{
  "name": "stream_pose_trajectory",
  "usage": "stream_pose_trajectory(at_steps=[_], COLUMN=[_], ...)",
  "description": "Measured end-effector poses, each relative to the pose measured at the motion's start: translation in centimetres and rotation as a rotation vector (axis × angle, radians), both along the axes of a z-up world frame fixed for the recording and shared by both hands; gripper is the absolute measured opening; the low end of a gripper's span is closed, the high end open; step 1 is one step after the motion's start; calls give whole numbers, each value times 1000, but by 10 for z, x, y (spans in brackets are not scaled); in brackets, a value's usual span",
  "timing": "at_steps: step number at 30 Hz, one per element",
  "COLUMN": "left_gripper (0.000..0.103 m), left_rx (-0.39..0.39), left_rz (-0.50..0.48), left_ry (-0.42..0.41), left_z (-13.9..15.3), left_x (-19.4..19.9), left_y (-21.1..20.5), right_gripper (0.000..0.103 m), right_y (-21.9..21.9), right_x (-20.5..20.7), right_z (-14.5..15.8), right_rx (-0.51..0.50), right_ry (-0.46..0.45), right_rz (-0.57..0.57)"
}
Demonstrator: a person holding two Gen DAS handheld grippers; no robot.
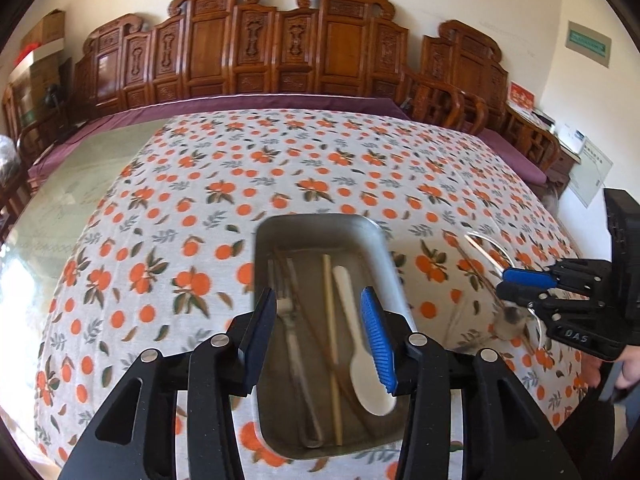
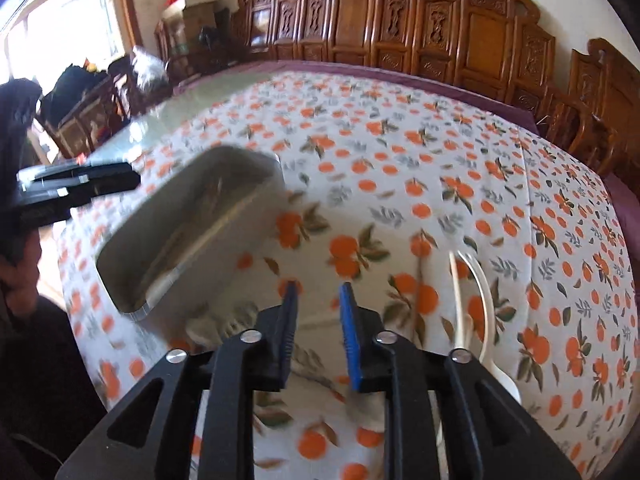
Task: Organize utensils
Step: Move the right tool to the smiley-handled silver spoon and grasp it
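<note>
A metal tray sits on the orange-print tablecloth and holds a fork, a wooden chopstick and a white spoon. My left gripper hovers open and empty over the tray. Right of the tray, loose utensils lie on the cloth: a chopstick and a white spoon with a curved handle. My right gripper is open and empty just above the cloth, left of these; it also shows in the left wrist view. The tray shows blurred in the right wrist view.
Carved wooden chairs line the table's far side. A bare glass tabletop strip lies left of the cloth. The person's hand is at the right edge.
</note>
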State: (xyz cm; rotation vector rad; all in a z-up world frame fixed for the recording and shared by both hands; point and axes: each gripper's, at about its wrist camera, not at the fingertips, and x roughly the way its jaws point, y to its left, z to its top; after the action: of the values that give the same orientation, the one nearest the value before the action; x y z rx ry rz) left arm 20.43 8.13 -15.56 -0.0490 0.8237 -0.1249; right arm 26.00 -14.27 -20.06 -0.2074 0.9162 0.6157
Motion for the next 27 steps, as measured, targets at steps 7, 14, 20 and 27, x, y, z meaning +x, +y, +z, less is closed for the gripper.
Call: stream_pose_trajectory(at_steps=[7,14,20,27], left_gripper=[42,42,42,42], left_rx=[23,26,25,30], left_rz=[-46,-50,-50,-52], left_ry=[7,14,16,20], left_z=[-3,-5,-6,-7], left_x=[-2,-2,-1,-1], left_y=[-22,-24,-23,-24], right_gripper=[44,44,39,24], right_y=[7,15,18,15], right_x=[-8,-17,-14,1], right_z=[-36,-54,-56,-57], right_rx=[-73,-150,-185,-183], right_ry=[85,118,100,117], right_rz=[114,195,238,278])
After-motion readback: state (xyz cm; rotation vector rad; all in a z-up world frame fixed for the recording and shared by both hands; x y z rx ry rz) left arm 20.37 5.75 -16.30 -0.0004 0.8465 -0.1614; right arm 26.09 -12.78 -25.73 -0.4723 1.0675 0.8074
